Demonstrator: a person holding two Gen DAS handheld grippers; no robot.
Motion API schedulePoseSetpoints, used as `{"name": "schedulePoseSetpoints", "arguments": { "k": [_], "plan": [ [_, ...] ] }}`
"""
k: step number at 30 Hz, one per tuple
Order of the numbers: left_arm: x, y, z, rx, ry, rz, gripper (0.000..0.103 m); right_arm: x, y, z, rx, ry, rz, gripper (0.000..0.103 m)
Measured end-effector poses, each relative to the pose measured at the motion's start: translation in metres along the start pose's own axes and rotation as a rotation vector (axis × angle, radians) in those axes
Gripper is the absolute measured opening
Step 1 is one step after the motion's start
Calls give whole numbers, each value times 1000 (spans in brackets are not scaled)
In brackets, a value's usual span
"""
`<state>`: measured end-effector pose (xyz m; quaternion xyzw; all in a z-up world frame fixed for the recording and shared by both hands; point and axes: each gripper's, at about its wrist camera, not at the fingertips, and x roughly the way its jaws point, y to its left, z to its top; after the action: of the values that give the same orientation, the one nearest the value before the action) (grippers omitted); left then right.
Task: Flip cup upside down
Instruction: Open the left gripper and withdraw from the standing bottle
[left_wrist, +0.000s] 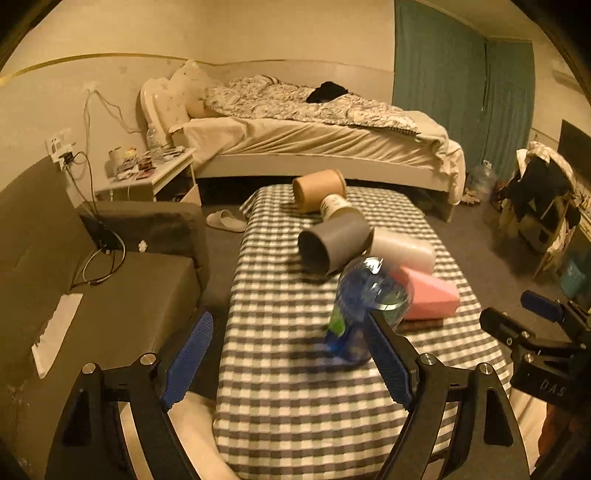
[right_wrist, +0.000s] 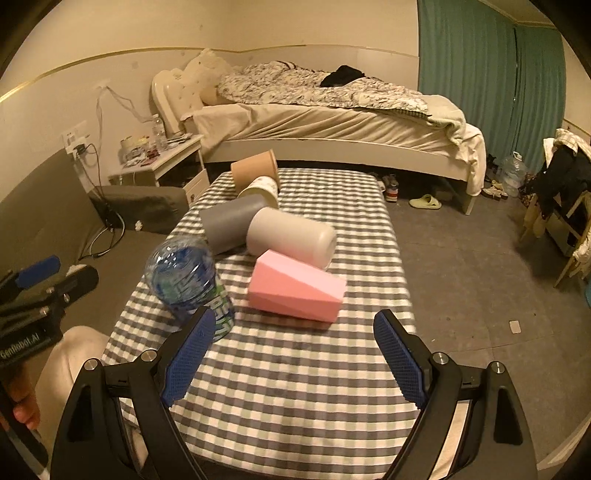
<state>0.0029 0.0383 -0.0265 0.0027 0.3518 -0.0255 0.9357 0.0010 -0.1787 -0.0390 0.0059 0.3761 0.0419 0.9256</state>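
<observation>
The clear plastic cup (right_wrist: 183, 277) with blue and green print looks blurred in both views; it leans over on the checked tablecloth (right_wrist: 295, 387), base down near the cloth and its round open mouth tipped up toward the cameras, so it is neither upright nor inverted. It sits toward the near left part of the table, just beside the pink faceted cup (right_wrist: 297, 286), which lies on its side to its right. Farther along the table a grey cup (right_wrist: 231, 223) and a white cup (right_wrist: 291, 236) lie on their sides touching each other, and beyond them a small printed cup (right_wrist: 260, 188) and a tan cup (right_wrist: 255, 170) lie near the far edge. The left gripper (left_wrist: 291, 358) hangs over the near left edge of the table with its blue-padded fingers spread wide apart, gripping nothing; the clear cup stands just ahead of its right finger (left_wrist: 388, 362), which overlaps the cup's lower part in the left wrist view, though contact cannot be told. The right gripper (right_wrist: 295, 362) hovers over the near end of the table, its fingers likewise well apart and empty, with the clear cup ahead beside its left finger (right_wrist: 190, 354). At the lower left of the right wrist view a hand (right_wrist: 22, 406) holds the left gripper's handle.
</observation>
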Motion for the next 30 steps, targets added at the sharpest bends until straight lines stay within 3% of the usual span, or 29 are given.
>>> {"name": "schedulePoseSetpoints", "arguments": {
  "k": [7,9,10,11,14,30],
  "plan": [
    [10,0,-19,-5,35,7,86,8,9,-7,-15,16,0,87],
    [12,-1,-21,1,37,25,87,8,10,-8,-17,16,-2,95],
    [12,-2,-21,2,38,30,92,8,10,-8,-16,13,-5,96],
    [12,-1,-21,-1,34,37,103,8,10,-8,-13,10,-7,97],
    [7,0,-20,-9,3,39,103,9,10,-8,-13,15,-11,99],
    [9,5,-19,-35,8,48,103,10,11,-7,-16,11,-30,103]
  ]
}}
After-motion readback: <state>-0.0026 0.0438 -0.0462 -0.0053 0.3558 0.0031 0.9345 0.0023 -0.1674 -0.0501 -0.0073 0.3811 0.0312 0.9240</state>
